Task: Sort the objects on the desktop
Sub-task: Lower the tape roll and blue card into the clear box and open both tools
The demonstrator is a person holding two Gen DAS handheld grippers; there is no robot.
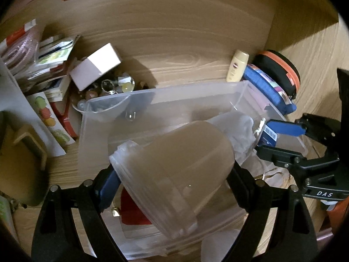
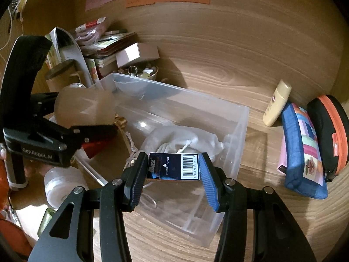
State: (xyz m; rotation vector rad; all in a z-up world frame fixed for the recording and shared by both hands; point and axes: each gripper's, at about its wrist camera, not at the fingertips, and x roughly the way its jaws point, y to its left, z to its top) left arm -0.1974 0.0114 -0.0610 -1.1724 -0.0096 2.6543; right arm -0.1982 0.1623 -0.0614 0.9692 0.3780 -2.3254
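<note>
Gripping a frosted cup [image 1: 174,170], left fingers [image 1: 109,187], right fingers [image 2: 209,183] clamping a small blue box [image 2: 174,167], seemingly over clear bin [image 2: 237,131].

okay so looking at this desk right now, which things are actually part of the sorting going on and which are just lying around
In the job:
clear plastic bin
frosted jar, held by the left gripper
small dark box with a barcode, held by the right gripper
white drawstring pouch, inside the bin

Lying about:
cream bottle
blue pouch
black and orange case
pile of books

Wood-grain desk [image 2: 218,69], wooden back panel [image 2: 250,4], warm dim light
</note>
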